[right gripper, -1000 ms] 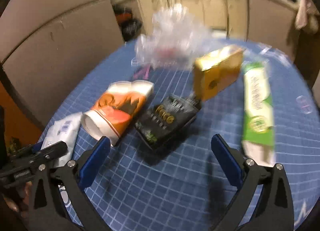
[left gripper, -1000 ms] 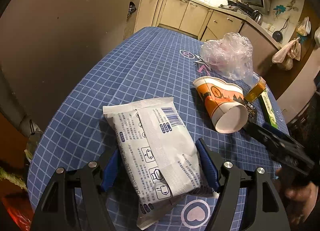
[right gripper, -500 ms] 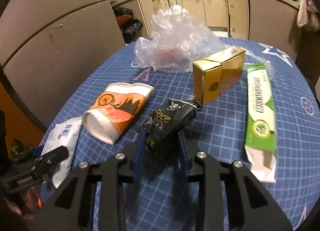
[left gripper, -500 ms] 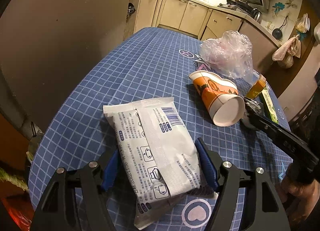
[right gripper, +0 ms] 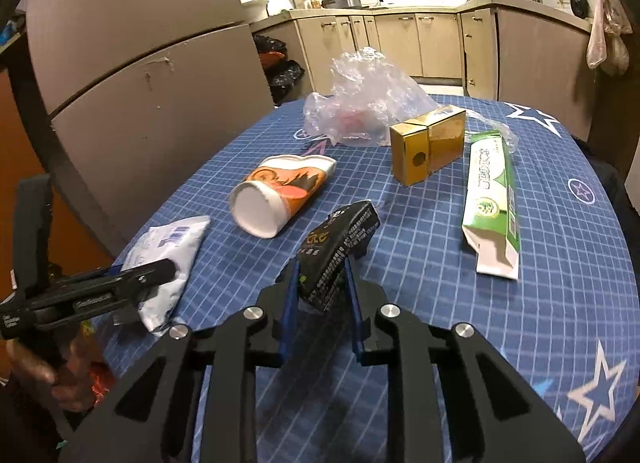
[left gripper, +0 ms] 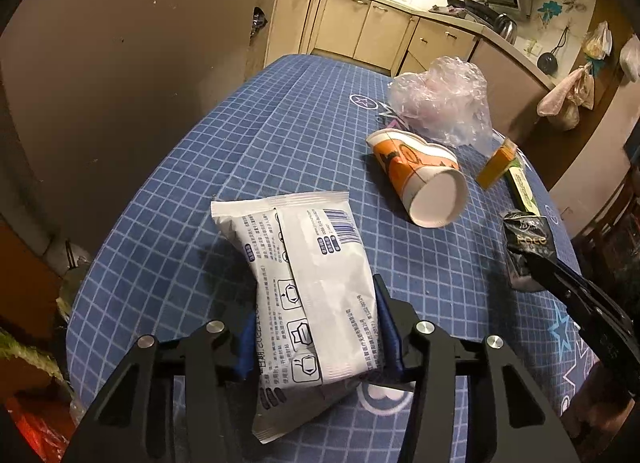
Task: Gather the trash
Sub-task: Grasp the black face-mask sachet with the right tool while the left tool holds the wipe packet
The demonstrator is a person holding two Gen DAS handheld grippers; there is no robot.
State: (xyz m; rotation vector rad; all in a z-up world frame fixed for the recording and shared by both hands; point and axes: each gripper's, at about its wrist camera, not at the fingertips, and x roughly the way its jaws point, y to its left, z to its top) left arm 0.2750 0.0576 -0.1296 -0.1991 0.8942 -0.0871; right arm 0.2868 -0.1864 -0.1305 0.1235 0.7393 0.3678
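Black wrapper (right gripper: 340, 251), at six o'clock, is newly pinched by the right gripper (right gripper: 322, 299), ready to bin; left gripper (left gripper: 316, 339) jaws closing on the white pack (left gripper: 304, 279).

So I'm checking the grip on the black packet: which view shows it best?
The right wrist view: the black packet sits centre frame, pinched between the right gripper's blue pads and tilted up. The left wrist view shows it small at the right edge, partly hidden.
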